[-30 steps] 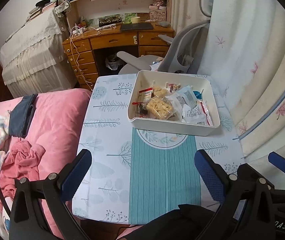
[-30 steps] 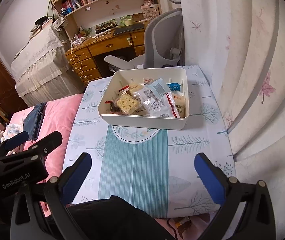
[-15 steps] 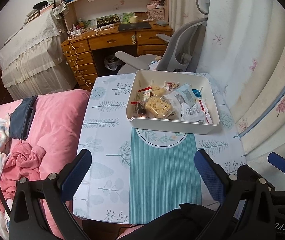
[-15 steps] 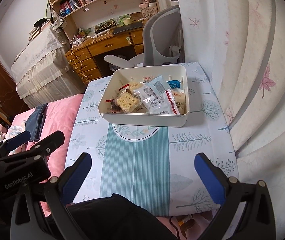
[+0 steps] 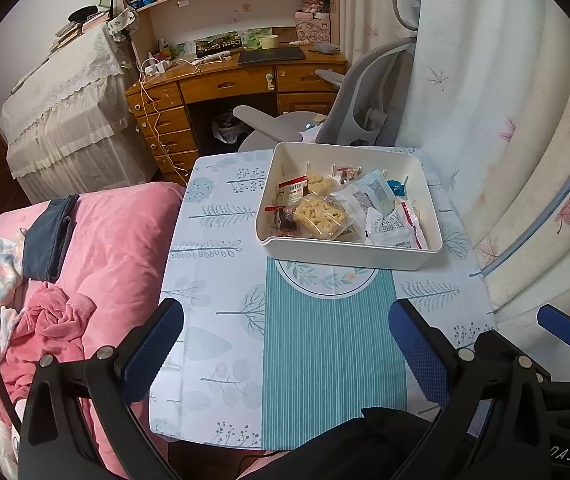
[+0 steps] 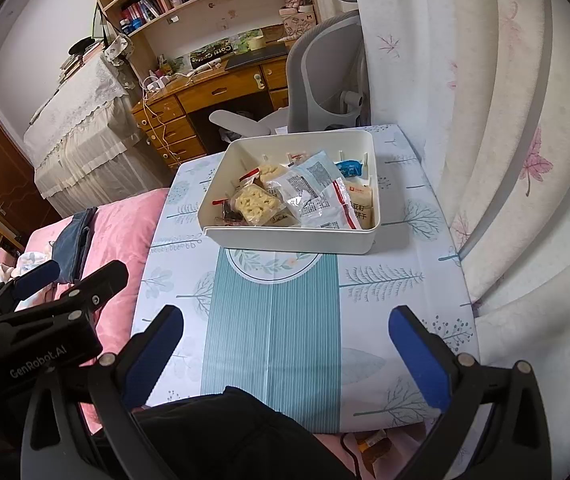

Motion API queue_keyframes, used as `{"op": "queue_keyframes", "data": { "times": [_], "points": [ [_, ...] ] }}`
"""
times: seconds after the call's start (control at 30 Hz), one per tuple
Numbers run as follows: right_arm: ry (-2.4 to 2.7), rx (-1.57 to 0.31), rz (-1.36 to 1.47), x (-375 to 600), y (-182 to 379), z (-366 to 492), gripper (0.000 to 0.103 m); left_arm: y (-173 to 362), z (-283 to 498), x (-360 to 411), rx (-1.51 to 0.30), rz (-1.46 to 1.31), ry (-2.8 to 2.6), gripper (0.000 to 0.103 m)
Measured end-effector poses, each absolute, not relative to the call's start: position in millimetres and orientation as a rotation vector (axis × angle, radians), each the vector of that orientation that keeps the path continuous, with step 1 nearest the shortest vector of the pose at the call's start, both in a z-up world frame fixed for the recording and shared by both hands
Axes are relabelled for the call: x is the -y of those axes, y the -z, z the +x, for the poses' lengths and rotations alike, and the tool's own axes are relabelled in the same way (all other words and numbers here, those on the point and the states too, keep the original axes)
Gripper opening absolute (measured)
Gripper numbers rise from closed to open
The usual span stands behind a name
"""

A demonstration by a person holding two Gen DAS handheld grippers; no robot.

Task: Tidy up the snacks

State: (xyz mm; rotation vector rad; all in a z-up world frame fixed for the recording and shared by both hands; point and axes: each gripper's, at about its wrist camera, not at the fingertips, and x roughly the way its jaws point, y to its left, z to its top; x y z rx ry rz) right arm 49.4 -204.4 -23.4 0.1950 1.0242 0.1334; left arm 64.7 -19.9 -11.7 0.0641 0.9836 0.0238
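A white plastic bin [image 5: 349,250] [image 6: 285,240] stands at the far end of the small table. It holds several snack packets: a clear pack of pale biscuits [image 5: 319,216] [image 6: 254,204], white and silver pouches [image 5: 389,224] [image 6: 317,196], a red-edged packet [image 5: 291,190] and a blue one [image 6: 348,167]. My left gripper [image 5: 285,344] is open and empty above the table's near end. My right gripper [image 6: 285,344] is open and empty too, beside it on the right.
The table [image 5: 325,344] has a leaf-print cloth with a teal striped strip. A pink quilt [image 5: 105,240] lies at the left. A curtain [image 5: 525,140] hangs at the right. A grey chair [image 5: 357,100] and a wooden desk [image 5: 225,84] stand behind.
Both grippers have drawn back and up slightly, so the bin looks a little smaller and farther. The jaws stay open and the snacks have not moved.
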Motion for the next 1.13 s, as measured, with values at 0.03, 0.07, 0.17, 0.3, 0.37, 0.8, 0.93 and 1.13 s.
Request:
{"op": "queue_keyframes", "data": {
  "times": [0.03, 0.07, 0.17, 0.3, 0.37, 0.8, 0.93, 1.13],
  "points": [
    [-0.133, -1.025, 0.196, 204.5, 23.5, 49.3, 0.103, 11.8, 64.5, 19.5, -0.984, 0.063, -0.023, 0.102],
    [-0.134, -1.025, 0.197, 204.5, 23.7, 49.1, 0.103, 11.8, 64.7, 20.1, -0.984, 0.065, -0.023, 0.102],
    [-0.131, -1.027, 0.195, 202.9, 23.7, 48.6, 0.103, 11.8, 65.0, 20.2, -0.984, 0.065, -0.024, 0.102],
    [-0.128, -1.031, 0.197, 201.5, 24.2, 47.6, 0.103, 12.0, 65.0, 19.1, -0.986, 0.065, -0.023, 0.102],
    [-0.126, -1.034, 0.199, 199.1, 24.3, 46.5, 0.103, 12.0, 64.4, 18.2, -0.987, 0.065, -0.022, 0.102],
    [-0.123, -1.040, 0.202, 200.2, 25.0, 50.1, 0.103, 12.0, 66.5, 19.0, -0.990, 0.065, -0.024, 0.102],
    [-0.121, -1.048, 0.204, 200.7, 28.4, 51.1, 0.103, 14.3, 65.1, 16.6, -0.995, 0.066, -0.024, 0.102],
    [-0.118, -1.058, 0.208, 200.0, 33.0, 51.5, 0.103, 17.9, 63.4, 14.1, -1.002, 0.065, -0.021, 0.102]
  ]
}}
